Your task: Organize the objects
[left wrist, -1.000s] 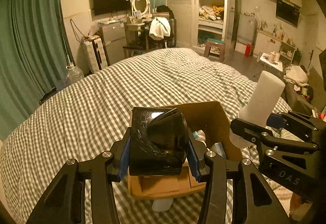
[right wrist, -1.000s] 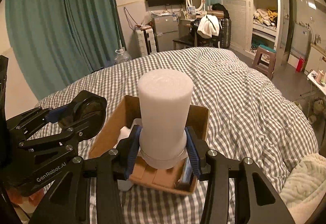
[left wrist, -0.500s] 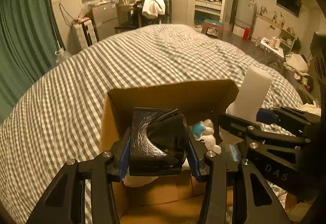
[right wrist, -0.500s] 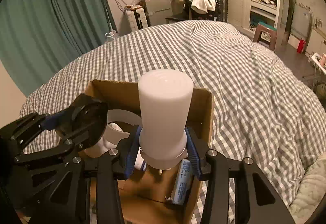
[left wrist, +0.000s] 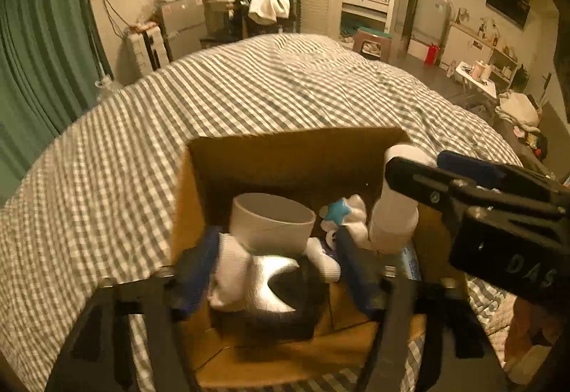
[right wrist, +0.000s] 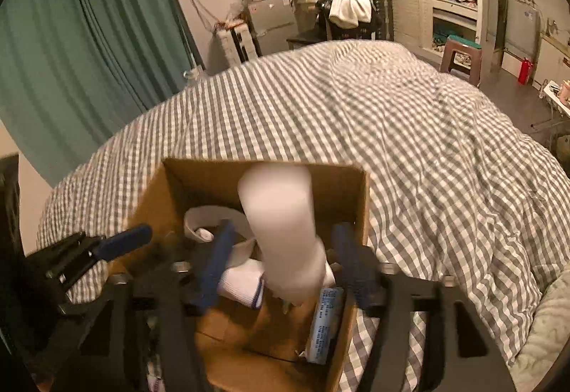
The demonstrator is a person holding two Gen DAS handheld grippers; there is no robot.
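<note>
The right gripper's (right wrist: 281,264) fingers (right wrist: 213,267) stand apart, the white bottle (right wrist: 281,231) tilting loose between them over the cardboard box (right wrist: 263,174) on the checked bed (right wrist: 409,128). The left gripper's (left wrist: 274,267) fingers (left wrist: 194,267) are spread too, a black object (left wrist: 288,313) lying low between them. Inside the box sit a white cup (left wrist: 270,221), rolled socks (right wrist: 242,280), a blue-starred plush (left wrist: 342,214) and a blue tube (right wrist: 326,324).

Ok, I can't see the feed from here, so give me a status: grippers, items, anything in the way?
Both grippers open over the cardboard box. White bottle free between right fingers, black item lying in box under left fingers. Box crowded: white cup, socks.
</note>
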